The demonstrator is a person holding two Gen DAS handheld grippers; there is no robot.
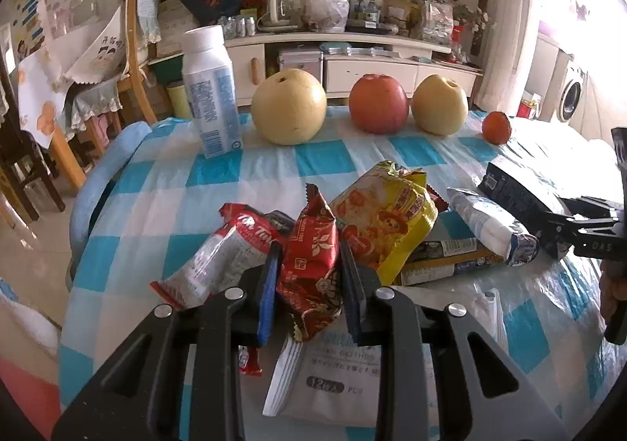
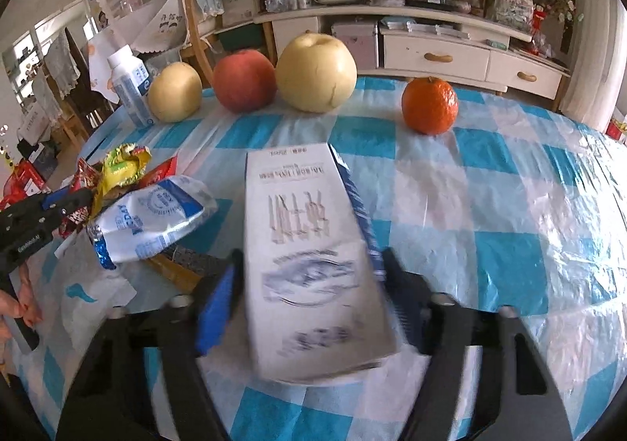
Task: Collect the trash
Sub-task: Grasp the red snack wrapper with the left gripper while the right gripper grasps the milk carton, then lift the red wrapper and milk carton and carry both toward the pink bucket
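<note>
The left gripper (image 1: 309,276) fingers are pinching a red wrapper (image 1: 311,264) to lift it from the desk (image 1: 392,155), while at three o'clock the right gripper (image 2: 309,276) fingers are straddling a white box (image 2: 309,256), contact unclear.

Red snack wrapper (image 1: 309,264): crumpled, upright, in middle of trash pile on checked tablecloth (image 1: 250,170)
Silver-and-red wrapper (image 1: 219,256): flat, just left of red snack wrapper
Yellow noodle packet (image 1: 386,213): puffed, tilted, just right of it, touching
White-and-blue packet (image 1: 490,225): crinkled, further right
White carton (image 2: 309,256): lying flat, print blurred, well right of red snack wrapper
White tissue pack (image 1: 333,374): flat, in front of it
</note>
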